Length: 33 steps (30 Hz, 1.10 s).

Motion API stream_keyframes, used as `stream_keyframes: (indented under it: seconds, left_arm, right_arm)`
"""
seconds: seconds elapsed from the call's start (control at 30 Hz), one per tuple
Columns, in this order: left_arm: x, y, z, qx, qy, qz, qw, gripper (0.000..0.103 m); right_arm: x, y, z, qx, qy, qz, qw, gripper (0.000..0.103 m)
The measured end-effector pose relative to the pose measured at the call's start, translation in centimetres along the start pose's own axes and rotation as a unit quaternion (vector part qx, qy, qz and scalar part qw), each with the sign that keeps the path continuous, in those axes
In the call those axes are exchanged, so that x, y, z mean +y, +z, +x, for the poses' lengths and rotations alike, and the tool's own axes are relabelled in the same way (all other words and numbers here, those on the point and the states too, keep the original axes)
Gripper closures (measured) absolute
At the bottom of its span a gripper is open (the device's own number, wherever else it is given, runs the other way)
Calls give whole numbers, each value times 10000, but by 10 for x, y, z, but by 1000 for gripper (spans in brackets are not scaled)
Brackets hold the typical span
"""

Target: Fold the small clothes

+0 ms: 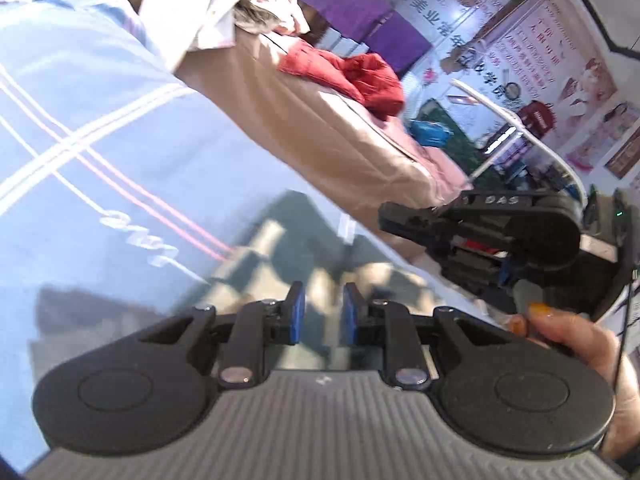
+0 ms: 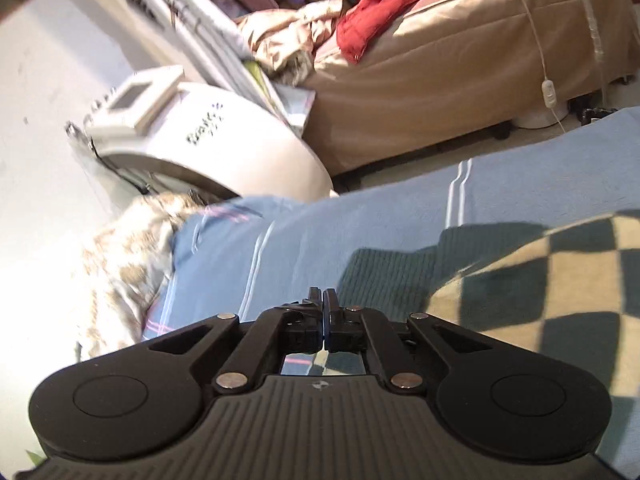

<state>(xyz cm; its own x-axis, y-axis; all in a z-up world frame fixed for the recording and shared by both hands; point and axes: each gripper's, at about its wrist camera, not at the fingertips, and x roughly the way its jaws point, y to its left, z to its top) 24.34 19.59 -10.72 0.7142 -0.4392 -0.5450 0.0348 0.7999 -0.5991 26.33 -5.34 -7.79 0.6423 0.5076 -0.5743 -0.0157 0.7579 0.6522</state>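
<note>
A dark green and cream checkered knit garment [image 2: 520, 280] lies on a light blue striped blanket [image 2: 360, 220]. It also shows in the left wrist view [image 1: 280, 248], just ahead of my left gripper [image 1: 322, 312], which is open and empty above it. My right gripper [image 2: 323, 300] is shut, with nothing visible between its fingers, low over the garment's ribbed green edge. The right gripper also shows in the left wrist view [image 1: 480, 236], at the right, held by a hand with orange nails.
A tan-covered bed [image 2: 440, 80] with a red garment [image 2: 380, 20] stands beyond the blanket. A white machine [image 2: 200, 136] sits on the floor to the left. A patterned beige cloth [image 2: 120, 264] lies at the blanket's left end. Posters [image 1: 560, 60] cover the far wall.
</note>
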Motion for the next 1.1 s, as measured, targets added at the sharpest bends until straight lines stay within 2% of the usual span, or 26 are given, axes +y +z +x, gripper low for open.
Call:
stream_keyframes:
  seconds: [0.03, 0.07, 0.1, 0.13, 0.17, 0.23, 0.33, 0.43, 0.5, 0.57, 0.63, 0.7, 0.77, 0.87, 1.0, 1.1]
  left_arm:
    - [5, 3, 1, 100, -55, 13, 9999, 76]
    - [12, 3, 1, 220, -179, -57, 9996, 69]
    - [16, 1, 0, 299, -312, -130, 9990, 54]
    - [22, -6, -8, 346, -436, -152, 9983, 45]
    - [25, -10, -8, 384, -519, -146, 9978, 44]
    - [19, -18, 2, 537, -657, -148, 9963, 35]
    - [13, -35, 28, 830, -826, -337, 9925, 20]
    - [4, -48, 45, 1030, -966, -554, 9884, 18]
    - [-2, -51, 64, 1153, -770, -461, 9893, 19]
    - [-6, -56, 73, 1159, -645, -382, 9904, 27]
    - [-11, -60, 76, 1090, -682, -387, 9910, 58]
    - [-16, -60, 82, 1027, -693, -309, 9918, 68]
    - [-25, -60, 83, 941, -631, -132, 9935, 73]
    - [-36, -64, 70, 756, -565, 162, 9954, 79]
    - [-55, -66, 67, 630, -387, 789, 9941, 80]
    - [-63, -68, 68, 561, -333, 1062, 9922, 80]
  right_arm:
    - [2, -3, 0, -53, 29, -103, 9999, 78]
    - [4, -5, -3, -130, -1, -256, 9996, 54]
    - [5, -7, -8, -208, -100, -376, 9990, 38]
    - [5, -7, -12, -271, -305, -464, 9981, 13]
    - [2, -7, -18, -288, -496, -559, 9968, 5]
    - [-3, -7, -28, -320, -884, -893, 9916, 5]
    - [-17, -9, -52, -493, -1112, -1203, 9853, 2]
    - [-35, -4, -64, -427, -1273, -1103, 9848, 0]
    - [-48, 7, -63, -227, -1266, -856, 9880, 0]
    - [-54, 19, -56, 46, -1359, -662, 9885, 0]
    - [-51, 32, -42, 338, -1536, -619, 9856, 0]
    - [-42, 42, -25, 676, -1617, -724, 9819, 0]
    - [-29, 49, -4, 1103, -1706, -787, 9760, 0]
    - [-4, 52, 31, 1505, -2052, -1029, 9616, 0]
    - [20, 37, 89, 2327, -2951, -1700, 9110, 0]
    - [29, 25, 112, 2626, -3216, -1951, 8886, 0]
